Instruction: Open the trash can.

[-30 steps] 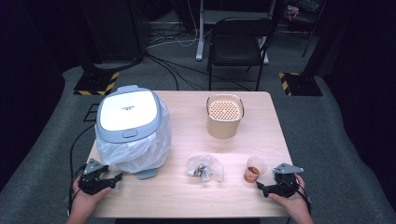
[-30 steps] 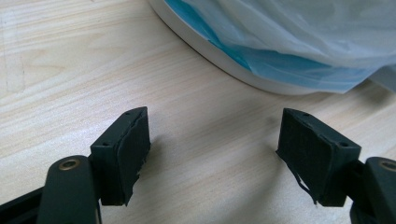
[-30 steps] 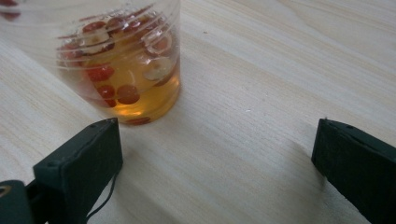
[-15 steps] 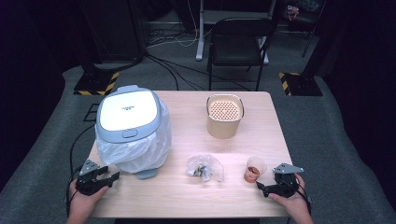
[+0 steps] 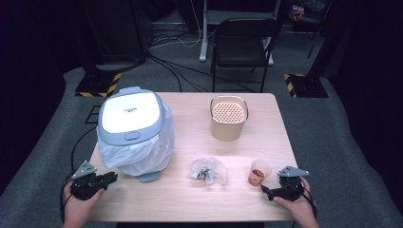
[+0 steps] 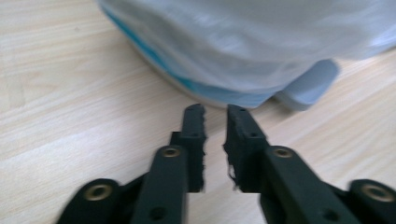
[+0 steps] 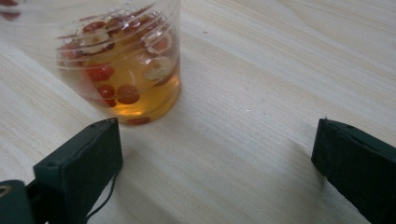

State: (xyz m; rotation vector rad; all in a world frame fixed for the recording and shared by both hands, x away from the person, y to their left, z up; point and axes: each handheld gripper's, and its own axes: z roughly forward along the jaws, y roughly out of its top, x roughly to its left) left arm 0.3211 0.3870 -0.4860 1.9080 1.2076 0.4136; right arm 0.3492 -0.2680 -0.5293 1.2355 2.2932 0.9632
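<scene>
My left gripper (image 5: pixel 107 179) rests at the near left corner of the tabletop (image 5: pixel 266 128), held in my left hand (image 5: pixel 78 204). Its fingers (image 6: pixel 194 135) are nearly closed, with a narrow gap between them and nothing in that gap. They point at the base of the bin (image 5: pixel 133 130), which stands on the left half of the tabletop. The bin carries a white lid with a grey rim and is lined with a translucent plastic bag (image 5: pixel 142 154) that hangs over its sides. In the left gripper view, the bag-covered wall (image 6: pixel 243 42) sits just beyond the fingertips, and a grey foot pedal (image 6: pixel 308 86) projects from the base toward the near edge.

My right gripper (image 5: pixel 267 191) rests at the near right corner, held in my right hand (image 5: pixel 297 206). Its fingers (image 7: pixel 81 163) are wide apart and grip nothing. A clear plastic cup (image 5: pixel 259 172) stands just beside the gripper, toward the far side. In the right gripper view, the cup (image 7: pixel 123 60) holds amber liquid with red and pale pieces in it, and it stands just beyond the left finger, outside the gap.

A crumpled clear wrapper (image 5: pixel 209 171) lies near the middle of the near edge, between the bin and the cup. A beige container (image 5: pixel 229 118) with a perforated top stands toward the far right.
</scene>
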